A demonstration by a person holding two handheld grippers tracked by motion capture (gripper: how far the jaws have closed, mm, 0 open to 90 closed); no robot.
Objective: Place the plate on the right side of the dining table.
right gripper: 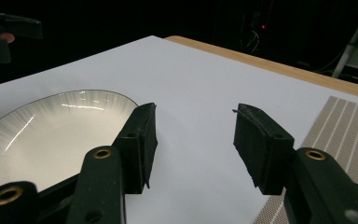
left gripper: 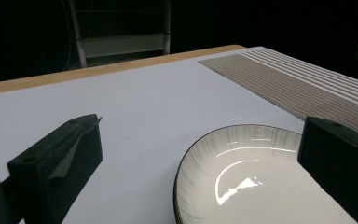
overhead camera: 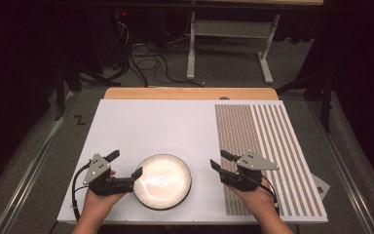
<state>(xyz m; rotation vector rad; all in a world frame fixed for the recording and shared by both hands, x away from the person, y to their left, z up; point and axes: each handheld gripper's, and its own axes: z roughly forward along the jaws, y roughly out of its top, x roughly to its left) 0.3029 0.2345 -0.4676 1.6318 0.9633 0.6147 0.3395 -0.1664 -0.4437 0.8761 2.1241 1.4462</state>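
Observation:
A round white plate point(overhead camera: 163, 181) with a dark rim and fine ribbing lies on the white board point(overhead camera: 165, 126) near its front edge. My left gripper point(overhead camera: 125, 164) stands open at the plate's left side, one jaw close to the rim. In the left gripper view the plate point(left gripper: 256, 177) sits low right, with the wide left gripper point(left gripper: 204, 126) reaching partly over it and one jaw above its rim. My right gripper point(overhead camera: 221, 161) is open to the plate's right, apart from it. In the right gripper view nothing sits in the right gripper point(right gripper: 196, 126), and the plate point(right gripper: 51, 130) lies left.
A brown and white striped placemat point(overhead camera: 263, 146) covers the board's right part, under my right hand. The wooden table edge point(overhead camera: 190, 92) runs along the far side. Beyond it, cables point(overhead camera: 146, 63) and a desk frame point(overhead camera: 233, 44) stand on the dark floor.

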